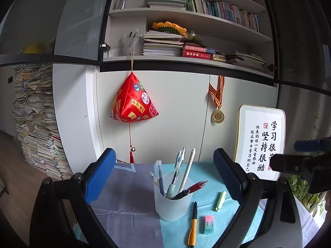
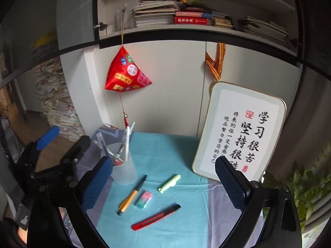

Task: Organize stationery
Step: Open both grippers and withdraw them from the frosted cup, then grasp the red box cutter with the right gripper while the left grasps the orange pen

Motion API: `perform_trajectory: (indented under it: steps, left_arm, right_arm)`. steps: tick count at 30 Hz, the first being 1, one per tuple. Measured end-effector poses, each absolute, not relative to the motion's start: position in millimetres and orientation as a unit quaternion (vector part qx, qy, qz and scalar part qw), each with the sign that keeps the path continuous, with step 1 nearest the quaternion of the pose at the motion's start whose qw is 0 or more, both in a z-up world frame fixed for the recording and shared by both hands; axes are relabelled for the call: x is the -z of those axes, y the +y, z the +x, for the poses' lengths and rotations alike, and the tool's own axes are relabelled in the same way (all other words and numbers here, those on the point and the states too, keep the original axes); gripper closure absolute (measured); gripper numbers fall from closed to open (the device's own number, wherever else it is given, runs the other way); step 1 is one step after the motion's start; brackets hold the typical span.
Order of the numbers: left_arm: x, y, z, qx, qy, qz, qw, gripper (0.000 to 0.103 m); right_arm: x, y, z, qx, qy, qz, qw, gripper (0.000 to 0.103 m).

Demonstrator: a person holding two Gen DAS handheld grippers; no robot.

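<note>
A frosted pen cup (image 1: 172, 201) stands upright on the turquoise cloth (image 2: 169, 150) covering the desk, holding several pens (image 1: 187, 173) that lean against its rim; a red pen (image 1: 197, 186) tilts out toward the right. Loose stationery lies flat on the cloth beside the cup: a yellow-and-black pen (image 2: 132, 195) just in front of it, a pink-and-green eraser (image 2: 143, 199) just beside that pen, a pale green highlighter (image 2: 168, 183) a little farther right, and a red utility knife (image 2: 156, 217) nearest the right wrist camera. The left gripper (image 1: 164, 175) has its blue-padded jaws spread wide with the cup seen between them, neither pad touching it. The right gripper (image 2: 163, 184) likewise stands wide apart above the loose items, holding nothing. A framed calligraphy sign (image 2: 240, 132) leans at the desk's right rear. Behind, a red fabric ornament (image 1: 133, 101) and a medal (image 1: 217, 115) hang on white cabinet doors (image 1: 175, 113), below shelves of books (image 1: 223, 10). A tall stack of papers (image 1: 37, 122) stands on the floor at left.
</note>
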State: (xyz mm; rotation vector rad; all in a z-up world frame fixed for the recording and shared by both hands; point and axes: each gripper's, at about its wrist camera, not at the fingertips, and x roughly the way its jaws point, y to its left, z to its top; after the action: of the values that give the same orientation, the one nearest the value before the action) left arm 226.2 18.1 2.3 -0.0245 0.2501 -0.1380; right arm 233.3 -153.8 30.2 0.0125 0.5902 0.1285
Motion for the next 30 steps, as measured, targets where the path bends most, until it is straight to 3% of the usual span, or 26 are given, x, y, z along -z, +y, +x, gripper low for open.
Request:
perform_trajectory:
  steps: [6,14,20,23,28,30]
  left_arm:
    - [-1.0,20.0,207.5,0.071,0.129,-0.017,0.989,0.005]
    - [19.6,17.4,195.7,0.089,0.155,-0.032,0.983,0.004]
    - [47.8,7.7,204.9,0.098,0.209,-0.032,0.972,0.004]
    - [61.4,1.9,208.4,0.1,0.228,-0.022,0.968,0.004]
    - [83.0,-2.9,221.6,0.091,0.275,-0.02,0.957,0.004]
    - [91.6,-3.0,227.1,0.09,0.294,-0.019,0.951,0.004]
  right_arm:
    - [6.1,-170.4,235.7,-0.033,0.348,0.042,0.936,0.004]
    - [34.0,-178.4,225.1,-0.014,0.342,0.077,0.937,0.004]
    - [72.2,-185.8,243.9,-0.035,0.42,0.13,0.897,0.004]
    - [89.8,-185.9,252.0,-0.022,0.456,0.125,0.881,0.011]
    - [114.0,-177.5,264.7,-0.009,0.508,0.117,0.854,0.034]
    - [121.3,-175.5,272.1,-0.014,0.52,0.13,0.844,0.039]
